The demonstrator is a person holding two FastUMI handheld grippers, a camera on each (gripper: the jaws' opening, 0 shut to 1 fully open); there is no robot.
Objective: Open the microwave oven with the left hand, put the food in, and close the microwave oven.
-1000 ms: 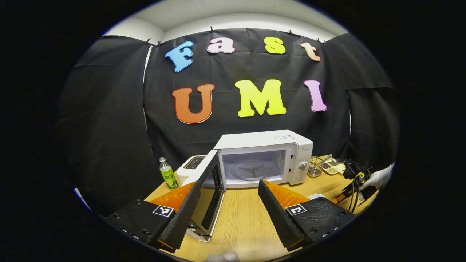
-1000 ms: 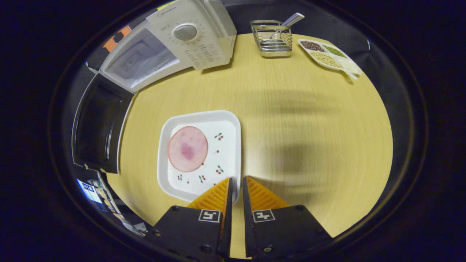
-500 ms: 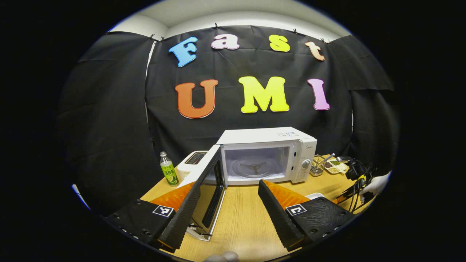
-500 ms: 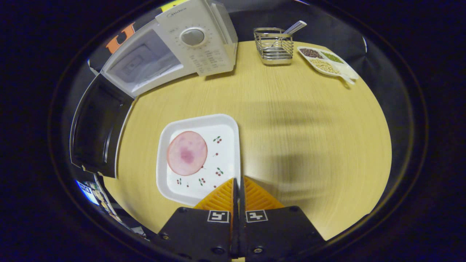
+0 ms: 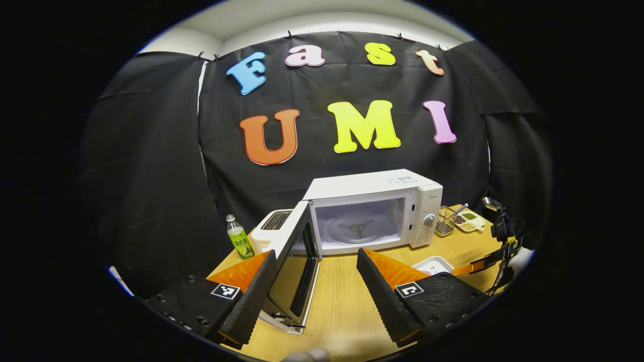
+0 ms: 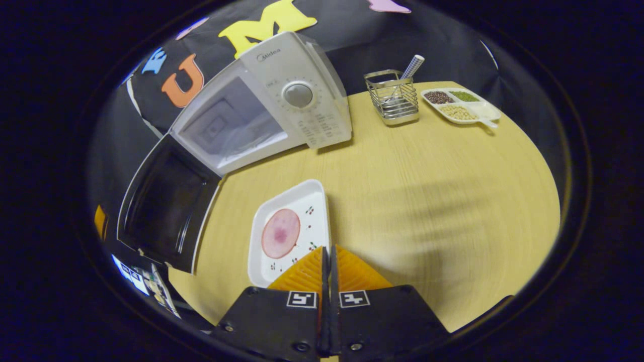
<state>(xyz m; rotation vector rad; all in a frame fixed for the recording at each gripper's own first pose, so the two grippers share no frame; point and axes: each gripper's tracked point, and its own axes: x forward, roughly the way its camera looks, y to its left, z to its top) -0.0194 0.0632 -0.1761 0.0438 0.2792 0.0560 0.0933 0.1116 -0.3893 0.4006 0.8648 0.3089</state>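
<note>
Microwave [image 6: 282, 100]: white, on the table [image 6: 427, 191]; door [image 6: 163, 208] swung wide open to its left; cavity holds a bare turntable [image 5: 358, 229]. A brand name is printed above the dial [image 6: 298, 94]; I do not transcribe it.
Plate [image 6: 292, 229]: white, square, cherry print; in front of the microwave, carrying one round pink meat slice [image 6: 280, 233].
Right gripper [image 6: 329, 254]: fingers together, clamped on the plate's right rim.
Left gripper [image 5: 317, 281]: fingers wide apart, holding nothing, in front of the door.
Wire basket [image 6: 393, 96]: right of the microwave; one utensil handle stands in it.
Divided dish [image 6: 460, 103]: right of the basket; dark, green and pale grains in separate compartments.
Bottle [image 5: 238, 237]: left of the microwave, green label, writing too small to tell.
Toaster [image 5: 271, 229]: between bottle and microwave.
</note>
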